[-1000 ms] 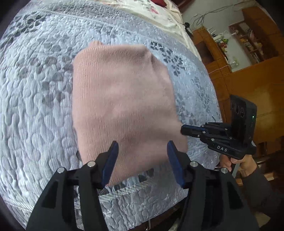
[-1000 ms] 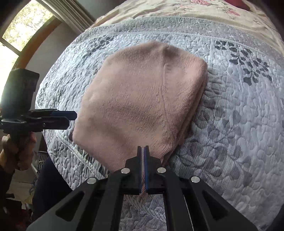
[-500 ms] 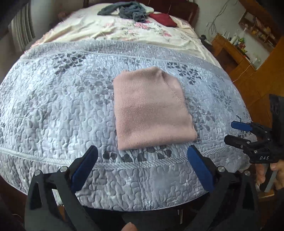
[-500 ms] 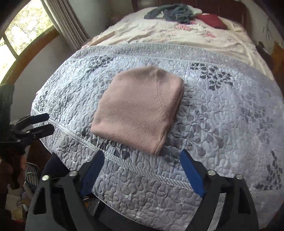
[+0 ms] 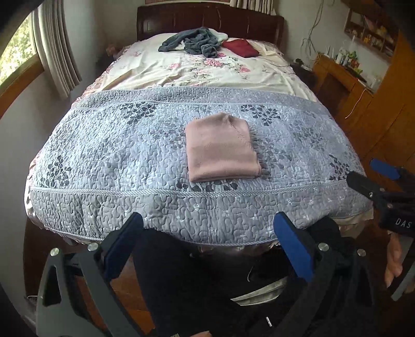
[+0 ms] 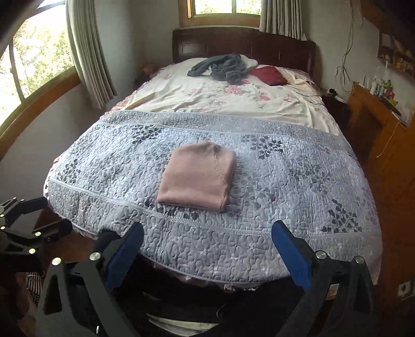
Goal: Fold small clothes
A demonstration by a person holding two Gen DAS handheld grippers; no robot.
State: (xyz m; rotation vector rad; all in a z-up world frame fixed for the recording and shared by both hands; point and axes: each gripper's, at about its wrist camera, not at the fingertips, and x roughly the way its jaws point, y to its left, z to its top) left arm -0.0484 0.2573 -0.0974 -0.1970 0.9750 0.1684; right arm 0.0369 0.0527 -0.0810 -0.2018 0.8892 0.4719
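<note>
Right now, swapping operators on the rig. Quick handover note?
Left gripper: open, empty, held back off the foot of the bed.
Right gripper: open, empty, also back off the bed.
Pink knit garment: folded into a neat rectangle, lying flat on the grey quilted bedspread, touching neither gripper.
Done: this fold looks finished.
Left: a grey garment lies bunched near the headboard beside a dark red item; possibly next, I can't confirm.

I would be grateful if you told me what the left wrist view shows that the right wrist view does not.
Only the left wrist view shows the right gripper from the side, open, with a hand below it. Only the right wrist view shows the window above the headboard. Both show the folded pink garment lying flat on the grey quilt, untouched by either open gripper.
</note>
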